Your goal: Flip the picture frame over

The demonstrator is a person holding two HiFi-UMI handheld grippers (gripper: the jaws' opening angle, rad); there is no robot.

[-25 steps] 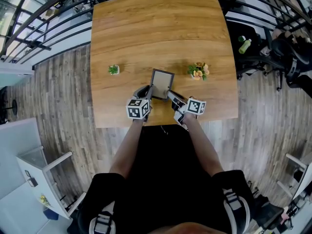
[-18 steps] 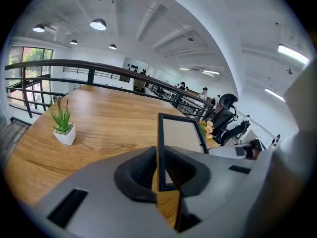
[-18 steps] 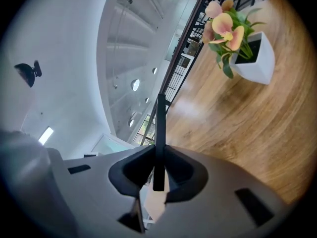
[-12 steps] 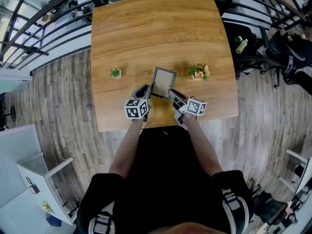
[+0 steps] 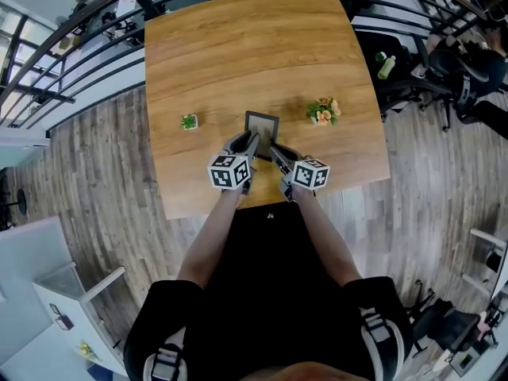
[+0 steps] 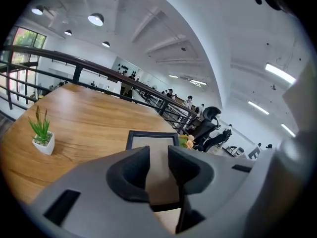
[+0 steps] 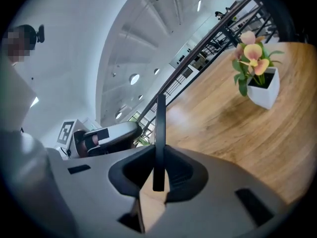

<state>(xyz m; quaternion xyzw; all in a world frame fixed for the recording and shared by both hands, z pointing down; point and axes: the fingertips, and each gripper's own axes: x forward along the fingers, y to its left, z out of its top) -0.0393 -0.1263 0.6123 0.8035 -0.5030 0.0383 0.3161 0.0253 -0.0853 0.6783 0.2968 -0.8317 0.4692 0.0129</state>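
Wooden table [image 5: 238,46] carries the frame [image 5: 262,125] near the middle of its near half, close in front of the person. The frame has a dark border and a pale panel, and in the head view it looks lifted at its near edge, though I cannot tell if its far edge touches the wood.

The right gripper [image 5: 272,151] comes to the frame from 5 o'clock. In its own view the right gripper [image 7: 158,167] is clenched on the frame [image 7: 160,128], which is seen edge-on as a thin dark line between the jaws.

The left gripper [image 5: 252,143] comes from 7 o'clock. In its own view the left gripper [image 6: 158,155] has its jaws apart; they have just been opening. The frame [image 6: 151,142] shows through the gap, and the pads do not press it.

A small green plant [image 5: 189,121] stands at 9 o'clock from the frame, well apart. Flowers [image 5: 323,112] in a white pot stand at 3 o'clock.
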